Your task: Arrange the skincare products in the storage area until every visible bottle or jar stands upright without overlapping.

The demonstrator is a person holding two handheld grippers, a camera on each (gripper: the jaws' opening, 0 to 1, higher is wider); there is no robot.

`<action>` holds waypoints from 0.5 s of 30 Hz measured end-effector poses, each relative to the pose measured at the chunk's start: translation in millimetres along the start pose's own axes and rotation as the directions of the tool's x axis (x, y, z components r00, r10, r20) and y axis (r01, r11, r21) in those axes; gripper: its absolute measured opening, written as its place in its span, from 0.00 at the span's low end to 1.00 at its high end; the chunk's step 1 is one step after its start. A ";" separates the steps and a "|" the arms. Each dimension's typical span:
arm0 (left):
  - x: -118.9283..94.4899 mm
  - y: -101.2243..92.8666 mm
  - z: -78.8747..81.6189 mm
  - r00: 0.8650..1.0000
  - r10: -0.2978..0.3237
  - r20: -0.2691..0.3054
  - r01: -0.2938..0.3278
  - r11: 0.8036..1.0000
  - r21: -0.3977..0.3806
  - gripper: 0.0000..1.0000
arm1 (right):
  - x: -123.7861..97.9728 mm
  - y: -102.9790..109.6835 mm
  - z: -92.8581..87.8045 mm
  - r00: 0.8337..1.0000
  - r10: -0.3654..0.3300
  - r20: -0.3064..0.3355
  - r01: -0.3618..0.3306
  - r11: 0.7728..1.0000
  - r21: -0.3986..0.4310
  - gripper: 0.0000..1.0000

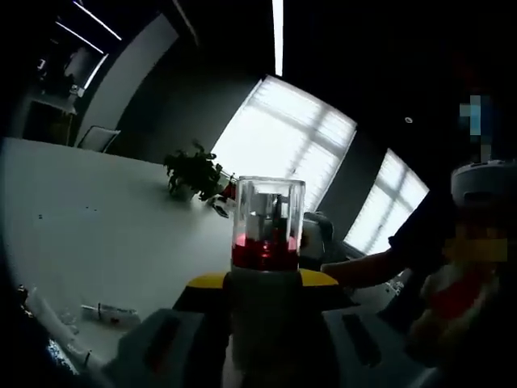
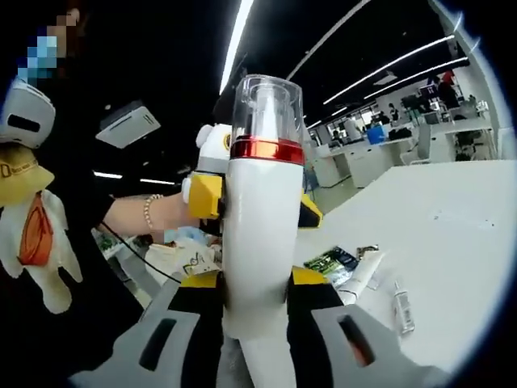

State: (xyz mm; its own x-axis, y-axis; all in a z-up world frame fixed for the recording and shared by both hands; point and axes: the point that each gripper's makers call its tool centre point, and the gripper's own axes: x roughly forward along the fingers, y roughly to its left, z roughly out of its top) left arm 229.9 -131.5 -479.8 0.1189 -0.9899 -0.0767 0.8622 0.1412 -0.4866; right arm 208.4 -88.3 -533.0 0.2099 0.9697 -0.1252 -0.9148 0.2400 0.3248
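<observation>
- The right hand-held gripper [image 2: 257, 311] clamps a white bottle [image 2: 260, 234] with a red band and clear cap, lifted above the white tabletop [image 2: 452, 218].
- The left hand-held gripper [image 1: 262, 323] grips the same bottle [image 1: 266, 242].
- Small tubes [image 2: 401, 307] lie flat on the tabletop.

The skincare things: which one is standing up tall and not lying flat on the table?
The white bottle with the red band and clear cap, upright between the right gripper jaws. The white tube and small tube lie flat on the white table.
</observation>
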 end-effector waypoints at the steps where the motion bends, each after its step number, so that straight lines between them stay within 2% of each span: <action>1: -0.2 0.8 1.6 1.000 0.005 0.002 -0.005 1.000 0.015 0.25 | -0.2 -1.8 0.7 1.000 -0.002 0.004 0.002 1.000 0.000 0.29; 3: -0.6 1.4 1.1 1.000 0.008 -0.023 -0.007 1.000 0.028 0.25 | 0.5 -5.2 0.5 1.000 -0.016 -0.002 0.016 0.999 -0.033 0.29; 9: 0.2 7.4 0.2 0.992 0.053 -0.113 -0.037 0.989 0.141 0.25 | 2.7 -12.4 -2.5 0.999 -0.038 -0.004 0.038 0.997 -0.060 0.29; 13: -1.3 10.9 -2.4 0.987 0.087 -0.136 -0.059 0.979 0.195 0.25 | 4.1 -19.7 -9.9 0.997 -0.068 -0.021 0.065 0.991 -0.119 0.29; 15: -1.1 12.6 -7.7 0.982 0.116 -0.147 -0.077 0.966 0.247 0.25 | 4.3 -24.8 -14.8 0.995 -0.096 -0.035 0.089 0.983 -0.161 0.29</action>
State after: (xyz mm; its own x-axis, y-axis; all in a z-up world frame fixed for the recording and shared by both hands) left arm 236.9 -128.6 -492.5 0.1441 -0.9549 -0.2595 0.9453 0.2103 -0.2492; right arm 226.8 -90.8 -555.4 0.2845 0.9400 -0.1882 -0.9361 0.3147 0.1568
